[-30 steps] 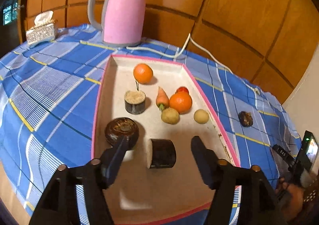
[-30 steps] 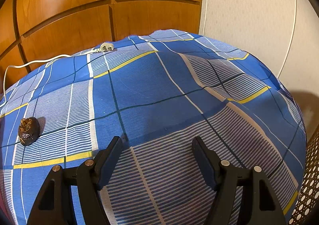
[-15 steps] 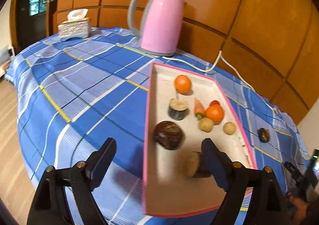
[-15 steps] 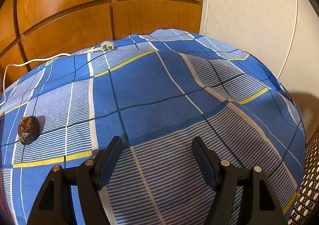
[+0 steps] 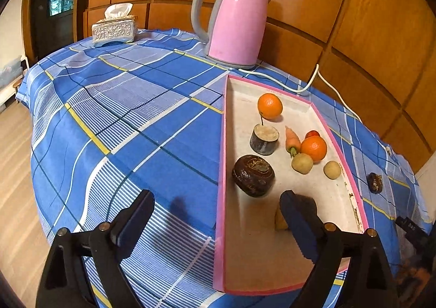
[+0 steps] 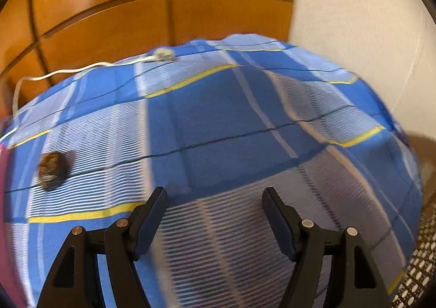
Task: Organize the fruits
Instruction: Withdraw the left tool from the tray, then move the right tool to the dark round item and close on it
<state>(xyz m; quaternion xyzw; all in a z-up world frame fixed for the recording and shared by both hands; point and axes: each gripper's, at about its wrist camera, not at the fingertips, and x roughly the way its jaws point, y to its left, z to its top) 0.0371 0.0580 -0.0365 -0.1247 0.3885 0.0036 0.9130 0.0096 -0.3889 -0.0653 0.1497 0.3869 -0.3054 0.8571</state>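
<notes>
Lying in a long shallow tray (image 5: 222,171) with a pink rim and a scuffed off-white floor, at the right of the left wrist view, the produce is a mixed lot: a glossy orange (image 5: 269,105) towards the far end, a second orange (image 5: 314,147) nearer the right rim with a small red fruit (image 5: 312,133) peeping out behind it, a short tapered carrot (image 5: 292,139) beside them, and two dull yellow-brown round fruits (image 5: 302,163), the other (image 5: 332,169) just to its right. A stubby dark cylinder with a pale cut top (image 5: 264,139) stands upright mid-tray, and a dark brown, ridged, squat round thing (image 5: 253,175) sits close to the left rim. The left gripper (image 5: 216,211) straddles that rim at the bottom of the frame, its jaws opening wide with nothing pressed between them; the right of its fingers (image 5: 298,222) partly hides a dark piece with a yellowish face (image 5: 280,219) on the tray floor. Outside the tray, at the right edge, a wrinkled dark lump (image 5: 374,182) rests on the blue checked cloth (image 5: 122,117) covering the worktop. The same lump (image 6: 51,170) appears blurred at the left of the right wrist view, where the right gripper (image 6: 214,208) hangs over bare cloth with its fingers moderately spread and empty. A smooth pink kettle (image 5: 234,20) with a grey handle and a patterned tissue box (image 5: 114,28) stand at the top.
</notes>
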